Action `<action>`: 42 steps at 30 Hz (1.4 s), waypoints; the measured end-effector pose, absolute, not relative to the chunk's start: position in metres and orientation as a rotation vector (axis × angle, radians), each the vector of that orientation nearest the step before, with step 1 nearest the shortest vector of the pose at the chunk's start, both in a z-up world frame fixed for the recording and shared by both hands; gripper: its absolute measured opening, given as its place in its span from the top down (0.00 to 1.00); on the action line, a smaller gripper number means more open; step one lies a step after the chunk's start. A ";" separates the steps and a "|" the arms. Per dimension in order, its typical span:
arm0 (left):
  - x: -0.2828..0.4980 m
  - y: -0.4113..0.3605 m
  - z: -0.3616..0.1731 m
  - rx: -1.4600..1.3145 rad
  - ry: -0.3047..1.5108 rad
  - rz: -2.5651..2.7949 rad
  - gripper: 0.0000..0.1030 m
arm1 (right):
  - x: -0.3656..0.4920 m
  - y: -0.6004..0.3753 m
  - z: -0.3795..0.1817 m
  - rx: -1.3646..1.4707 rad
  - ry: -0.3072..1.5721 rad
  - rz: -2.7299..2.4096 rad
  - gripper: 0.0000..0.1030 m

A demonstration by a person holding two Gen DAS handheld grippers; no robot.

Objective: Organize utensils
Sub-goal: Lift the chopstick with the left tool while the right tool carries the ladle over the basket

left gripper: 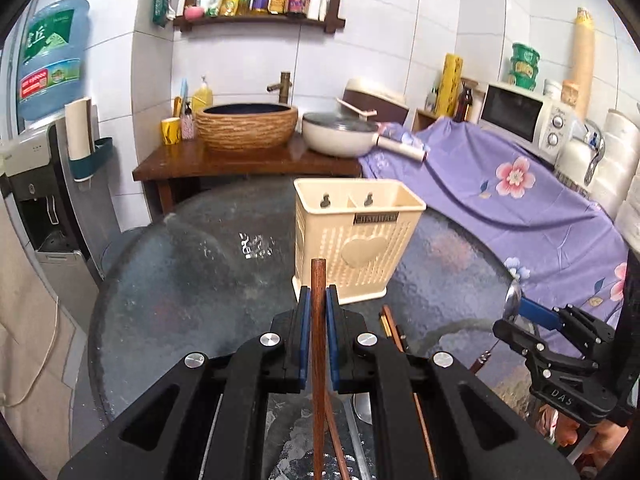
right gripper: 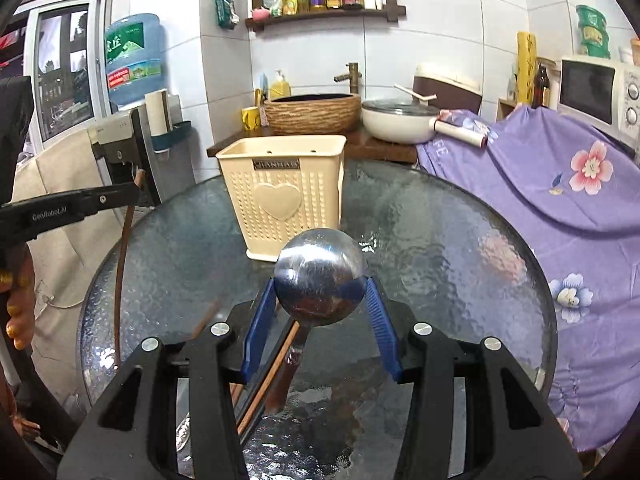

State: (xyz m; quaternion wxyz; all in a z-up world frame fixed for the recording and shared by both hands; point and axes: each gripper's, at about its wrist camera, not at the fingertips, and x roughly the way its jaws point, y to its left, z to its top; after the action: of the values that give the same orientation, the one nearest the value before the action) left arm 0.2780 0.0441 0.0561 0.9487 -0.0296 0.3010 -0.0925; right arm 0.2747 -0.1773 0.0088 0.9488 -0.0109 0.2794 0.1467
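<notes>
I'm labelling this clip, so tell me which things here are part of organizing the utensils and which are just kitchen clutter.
Part of the job:
- wooden chopstick in the left gripper
- metal spoon in the right gripper
- cream utensil holder
- loose chopsticks on the glass table

Lying about:
- white pan
- microwave
- water bottle
- basin
</notes>
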 end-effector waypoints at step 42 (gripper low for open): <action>0.345 0.031 0.250 -0.094 0.311 -0.178 0.93 | 0.399 -0.156 0.178 -0.011 0.404 0.281 0.54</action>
State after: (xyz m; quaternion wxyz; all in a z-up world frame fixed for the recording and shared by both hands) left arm 0.3450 0.0309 0.2496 0.9828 -0.0469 0.1548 -0.0885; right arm 0.3986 -0.1559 0.1783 0.9698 -0.0054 0.2002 0.1390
